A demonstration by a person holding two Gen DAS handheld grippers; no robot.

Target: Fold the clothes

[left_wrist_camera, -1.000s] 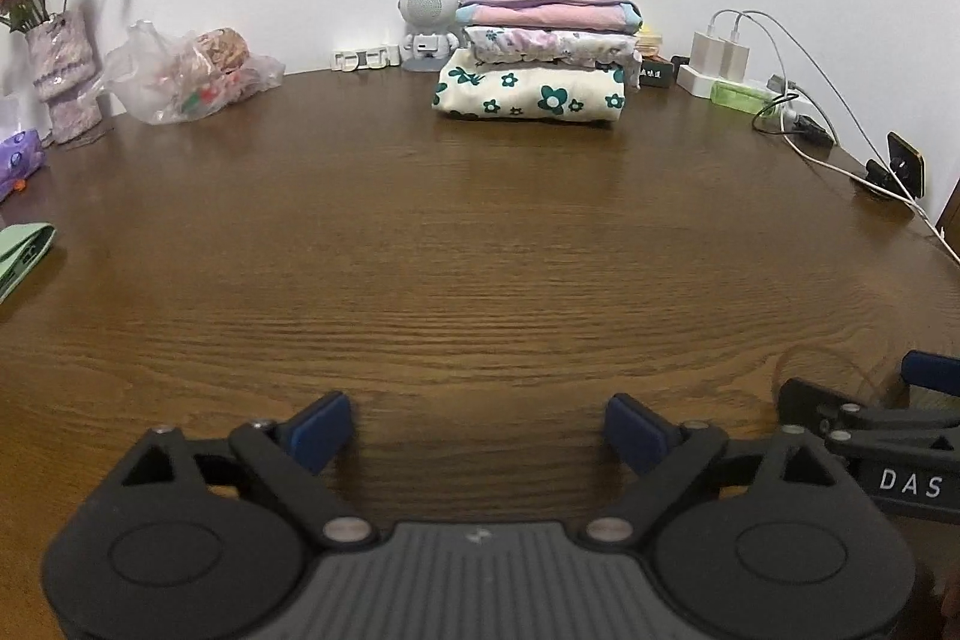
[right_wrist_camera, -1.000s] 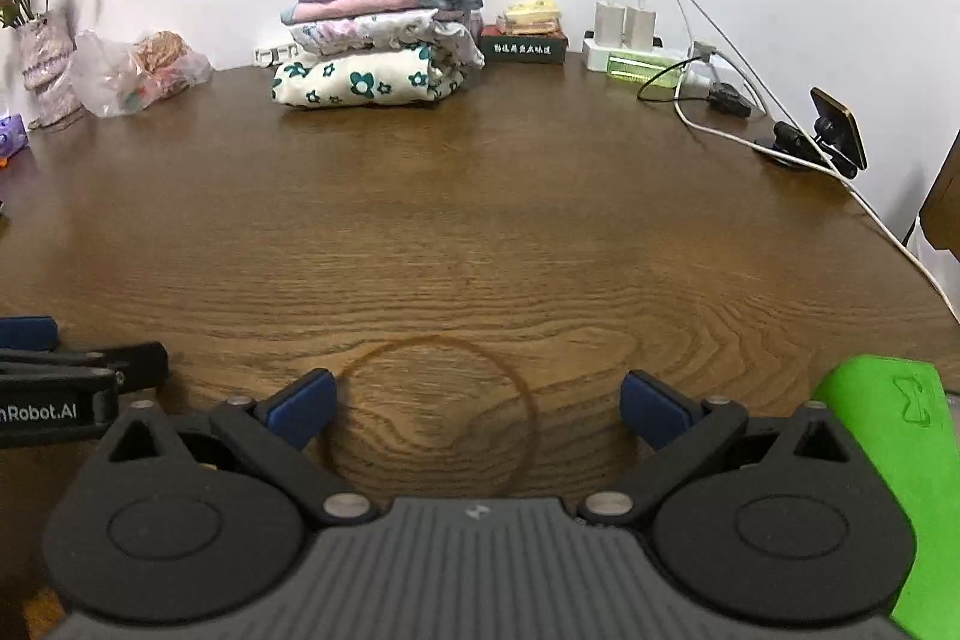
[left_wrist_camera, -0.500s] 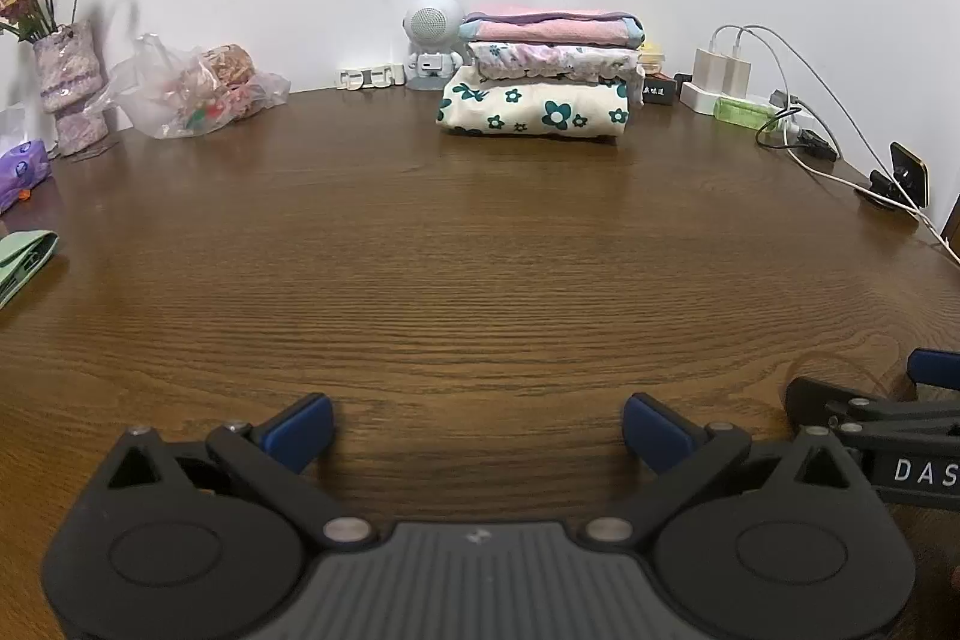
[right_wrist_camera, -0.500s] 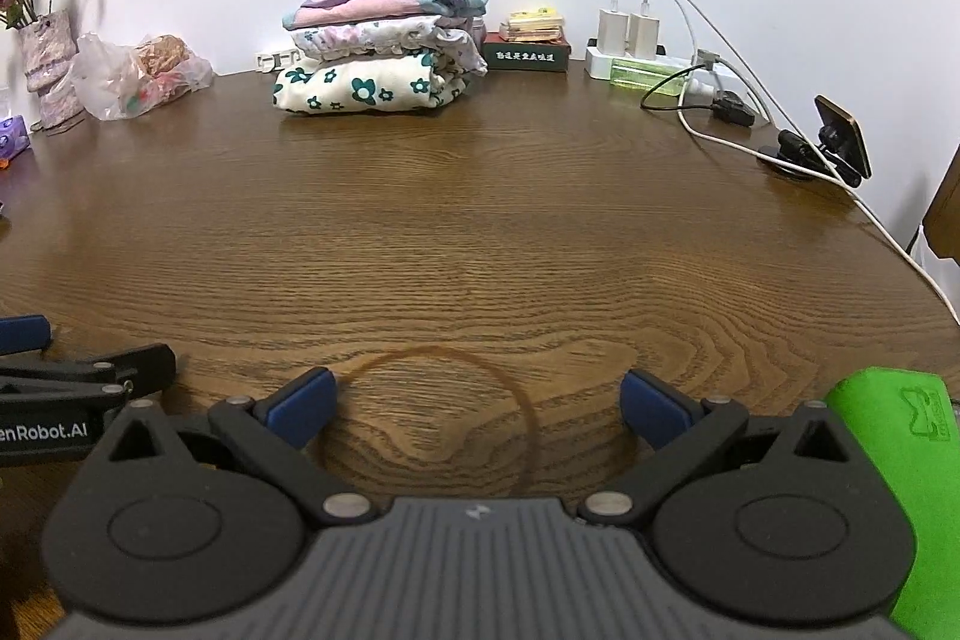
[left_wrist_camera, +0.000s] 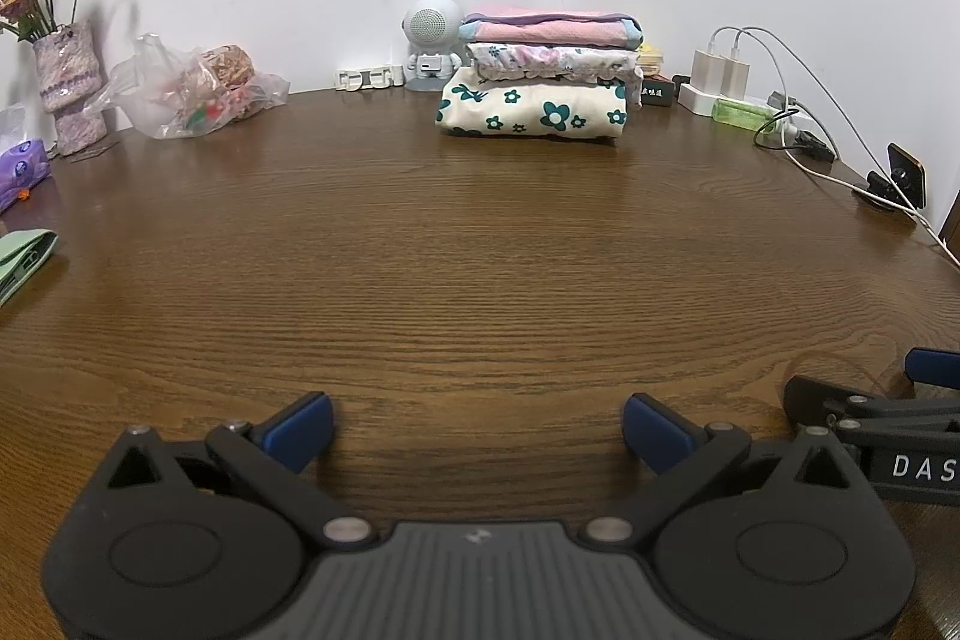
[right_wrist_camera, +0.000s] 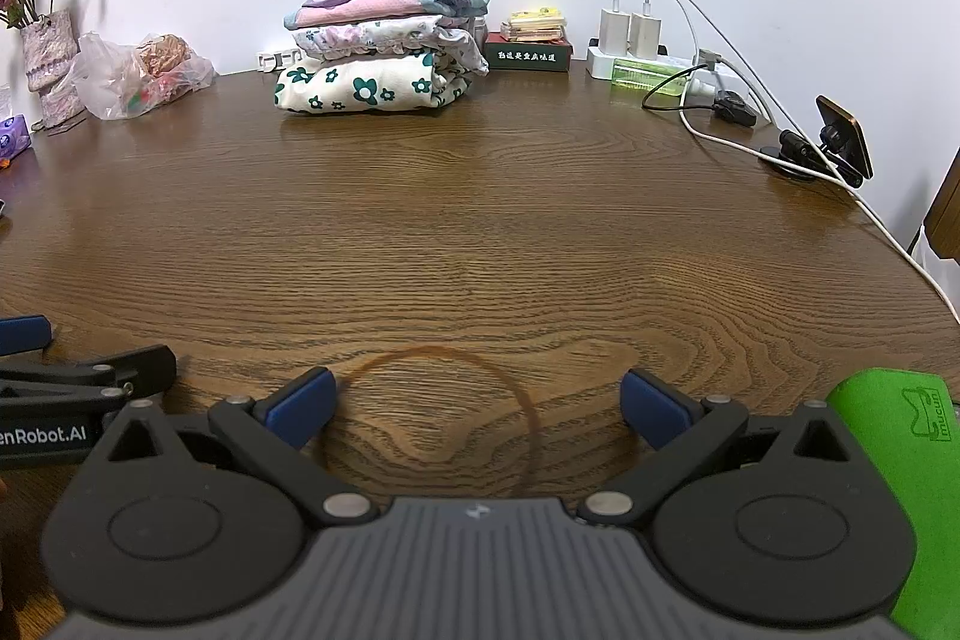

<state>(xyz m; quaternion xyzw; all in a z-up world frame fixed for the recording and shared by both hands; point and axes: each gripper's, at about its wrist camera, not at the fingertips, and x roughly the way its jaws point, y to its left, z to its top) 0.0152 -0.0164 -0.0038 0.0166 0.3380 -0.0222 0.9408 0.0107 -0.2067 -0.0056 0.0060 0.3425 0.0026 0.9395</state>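
Only right wrist view shows green pad.

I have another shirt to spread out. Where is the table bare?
Bare: the broad brown wooden table between both open grippers and the folded clothes stack. Crowded: the back edge, from clear plastic bag to white chargers and cables.

Folded clothes at table's back
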